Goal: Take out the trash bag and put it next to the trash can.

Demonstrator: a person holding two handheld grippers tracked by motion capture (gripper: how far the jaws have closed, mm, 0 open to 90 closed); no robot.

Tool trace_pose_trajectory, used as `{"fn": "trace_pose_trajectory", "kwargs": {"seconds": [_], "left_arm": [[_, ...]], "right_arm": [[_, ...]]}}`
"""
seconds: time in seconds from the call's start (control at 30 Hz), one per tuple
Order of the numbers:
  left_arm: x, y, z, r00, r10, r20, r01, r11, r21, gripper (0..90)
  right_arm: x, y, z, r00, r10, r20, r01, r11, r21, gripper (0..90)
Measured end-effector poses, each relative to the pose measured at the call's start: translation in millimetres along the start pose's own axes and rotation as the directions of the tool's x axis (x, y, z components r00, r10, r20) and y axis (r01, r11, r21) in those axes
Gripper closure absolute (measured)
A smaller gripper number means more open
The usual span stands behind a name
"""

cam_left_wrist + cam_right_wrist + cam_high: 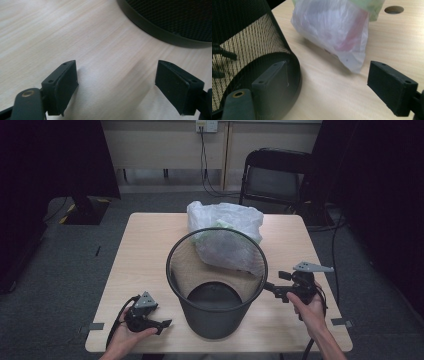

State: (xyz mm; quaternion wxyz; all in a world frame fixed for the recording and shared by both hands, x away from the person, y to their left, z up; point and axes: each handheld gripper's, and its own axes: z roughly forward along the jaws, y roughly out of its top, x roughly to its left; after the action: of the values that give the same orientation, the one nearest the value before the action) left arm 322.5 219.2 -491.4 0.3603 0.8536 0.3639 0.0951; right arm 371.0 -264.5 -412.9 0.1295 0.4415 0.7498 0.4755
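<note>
Tabletop (145,245): mesh bin (216,285) mid-front, bag (227,232) behind it. Left gripper (162,325) and right gripper (274,287) flank bin, jaws apart, empty. Bin looks light, stiff; grip the rim.

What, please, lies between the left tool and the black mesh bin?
Only bare tabletop separates the left tool from the bin, seen in the left gripper view.

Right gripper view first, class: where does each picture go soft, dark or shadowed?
Right gripper view: plastic bag slightly soft, its shadow on the table. Left gripper view: table grain streaked and blurred, mesh bin dark. High view: room edges almost black, table evenly lit, bin's inside shaded.
</note>
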Motion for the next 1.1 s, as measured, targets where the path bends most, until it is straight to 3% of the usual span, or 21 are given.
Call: {"fn": "trace_pose_trajectory", "kwargs": {"seconds": [0.17, 0.23, 0.43, 0.57, 0.73, 0.8, 0.97, 1.1], "left_arm": [[2.0, -0.8, -1.1, 0.9995, -0.003, -0.033, 0.003, 1.0000, 0.003, 17.3], [2.6, -1.6, -1.2, 0.9986, -0.004, -0.053, 0.004, 1.0000, 0.002, 17.3], [1.4, -3.0, -0.5, 0.9976, -0.004, -0.070, 0.004, 1.0000, -0.006, 17.3], [-0.3, -2.6, 1.0, 0.9945, 0.031, -0.100, -0.030, 0.9995, 0.005, 17.0], [-0.4, -2.7, 1.7, 0.9943, 0.023, -0.104, -0.023, 0.9997, 0.001, 15.8], [0.1, -2.6, 2.2, 0.9940, 0.023, -0.107, -0.023, 0.9997, -0.001, 15.2], [0.5, -2.8, 3.5, 0.9934, 0.017, -0.113, -0.018, 0.9998, -0.009, 14.0], [0.9, -3.1, 4.0, 0.9937, 0.018, -0.110, -0.020, 0.9997, -0.016, 13.6]], "right_arm": [[2.8, -18.8, -2.6, 0.9994, -0.013, 0.033, 0.011, 0.999, 0.042, 16.0], [1.7, -27.7, -0.7, 0.9999, 0.004, 0.014, -0.005, 0.998, 0.061, 16.0], [4.7, -46.9, 10.5, 0.9943, -0.036, 0.101, 0.022, 0.991, 0.133, 16.3], [6.0, -58.6, 19.1, 0.9760, -0.070, 0.206, 0.028, 0.979, 0.203, 17.3], [7.7, -67.4, 28.7, 0.9616, -0.084, 0.261, 0.020, 0.971, 0.237, 18.3], [7.4, -70.9, 34.6, 0.9557, -0.083, 0.282, 0.004, 0.963, 0.271, 17.3], [9.3, -74.2, 38.5, 0.9459, -0.078, 0.315, -0.004, 0.968, 0.252, 13.5], [7.1, -78.8, 42.3, 0.9491, -0.090, 0.302, 0.026, 0.978, 0.209, 6.1]]}}
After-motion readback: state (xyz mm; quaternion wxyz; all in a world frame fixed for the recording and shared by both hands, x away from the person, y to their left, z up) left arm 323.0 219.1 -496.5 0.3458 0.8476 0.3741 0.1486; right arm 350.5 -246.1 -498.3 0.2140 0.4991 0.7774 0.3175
